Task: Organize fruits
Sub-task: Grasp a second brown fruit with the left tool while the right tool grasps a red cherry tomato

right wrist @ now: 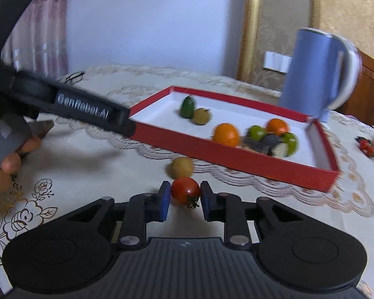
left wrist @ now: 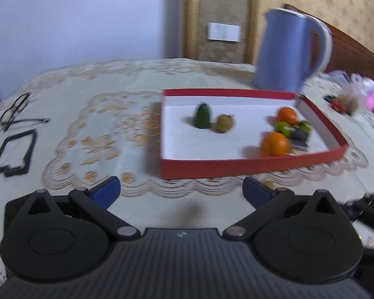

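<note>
Clamped between the blue pads of the right tool (right wrist: pixel 185 194) is a red tomato (right wrist: pixel 185 190), its green stem pointing down toward the tabletop (right wrist: pixel 92 164). Both pads press on the tomato's sides. Just beyond the tomato a yellowish round fruit (right wrist: pixel 180 167) lies on the lace tablecloth, near the front wall of the red tray (right wrist: pixel 236 160) but outside it.

Inside the tray, on its white floor, a dark green fruit (right wrist: pixel 187 107) stands touching a brownish-yellow fruit (right wrist: pixel 201 116) toward the far left. Toward the right, two oranges (right wrist: pixel 226 134) and two green fruits (right wrist: pixel 256 132) are grouped around a dark, blurred item that cannot be identified.

Left tool (left wrist: pixel 180 191): fingers set wide apart, nothing between them, held above the tabletop in front of the tray. In the right wrist view its body extends from the left edge to the tray's near left corner, gripped by a hand (right wrist: pixel 2 172).

A blue kettle (right wrist: pixel 314 74) stands behind the tray. Eyeglasses (left wrist: pixel 16 111) and a black frame-shaped part (left wrist: pixel 15 153) lie at the tabletop's left side.
</note>
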A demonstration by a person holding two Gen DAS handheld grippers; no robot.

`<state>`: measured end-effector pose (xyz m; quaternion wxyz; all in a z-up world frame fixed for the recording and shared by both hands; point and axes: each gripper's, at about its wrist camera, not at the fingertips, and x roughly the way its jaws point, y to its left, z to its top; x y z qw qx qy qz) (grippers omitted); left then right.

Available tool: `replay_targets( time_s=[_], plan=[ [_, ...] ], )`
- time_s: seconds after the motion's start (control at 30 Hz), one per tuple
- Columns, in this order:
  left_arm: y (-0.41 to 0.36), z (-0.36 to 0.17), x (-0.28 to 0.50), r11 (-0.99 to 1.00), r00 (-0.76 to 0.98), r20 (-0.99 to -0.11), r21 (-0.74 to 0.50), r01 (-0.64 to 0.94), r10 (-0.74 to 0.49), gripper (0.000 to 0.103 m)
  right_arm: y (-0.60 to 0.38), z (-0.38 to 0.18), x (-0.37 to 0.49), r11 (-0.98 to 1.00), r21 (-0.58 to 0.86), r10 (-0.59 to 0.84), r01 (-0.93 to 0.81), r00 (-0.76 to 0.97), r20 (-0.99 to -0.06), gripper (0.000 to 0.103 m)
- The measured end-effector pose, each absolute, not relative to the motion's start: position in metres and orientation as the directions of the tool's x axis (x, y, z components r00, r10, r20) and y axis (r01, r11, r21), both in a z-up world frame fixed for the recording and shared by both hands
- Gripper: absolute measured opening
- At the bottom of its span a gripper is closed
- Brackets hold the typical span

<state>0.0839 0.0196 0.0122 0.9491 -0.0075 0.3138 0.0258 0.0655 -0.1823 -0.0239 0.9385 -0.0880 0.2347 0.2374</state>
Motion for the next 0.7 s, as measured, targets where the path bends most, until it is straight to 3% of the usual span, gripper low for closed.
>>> replay_targets(
  time_s=[0.17, 0.27, 0.47, 0.53, 0.6, 0.7],
  plan=[
    [-0.019, 0.003, 0.093, 0.996, 0.803, -0.595, 0.083, 0.005, 0.046, 0.102, -0.228, -0.022, 0.056, 0.923, -0.028, 0.328, -0.384, 0.823, -0.464, 0.025],
    [-0.034, -0.005, 0.103, 0.995, 0.791, -0.611, 0.096, 0.030, 0.035, 0.091, -0.249, -0.022, 0.051, 0.939, -0.006, 0.303, -0.344, 0.835, -0.460, 0.025],
    [-0.047, -0.012, 0.111, 0.995, 0.769, -0.639, 0.084, 0.057, 0.010, 0.085, -0.264, -0.027, 0.049, 0.941, 0.033, 0.316, -0.337, 0.835, -0.450, 0.025],
    [-0.050, -0.014, 0.114, 0.995, 0.763, -0.646, 0.088, 0.056, 0.014, 0.078, -0.264, -0.029, 0.050, 0.939, 0.042, 0.323, -0.342, 0.833, -0.449, 0.025],
    [-0.052, -0.016, 0.116, 0.994, 0.753, -0.658, 0.085, 0.064, 0.008, 0.064, -0.264, -0.030, 0.048, 0.936, 0.051, 0.333, -0.348, 0.830, -0.448, 0.025],
    [-0.052, -0.017, 0.117, 0.996, 0.743, -0.669, 0.058, 0.072, -0.014, 0.053, -0.264, -0.032, 0.048, 0.934, 0.060, 0.340, -0.352, 0.827, -0.447, 0.025]
  ],
)
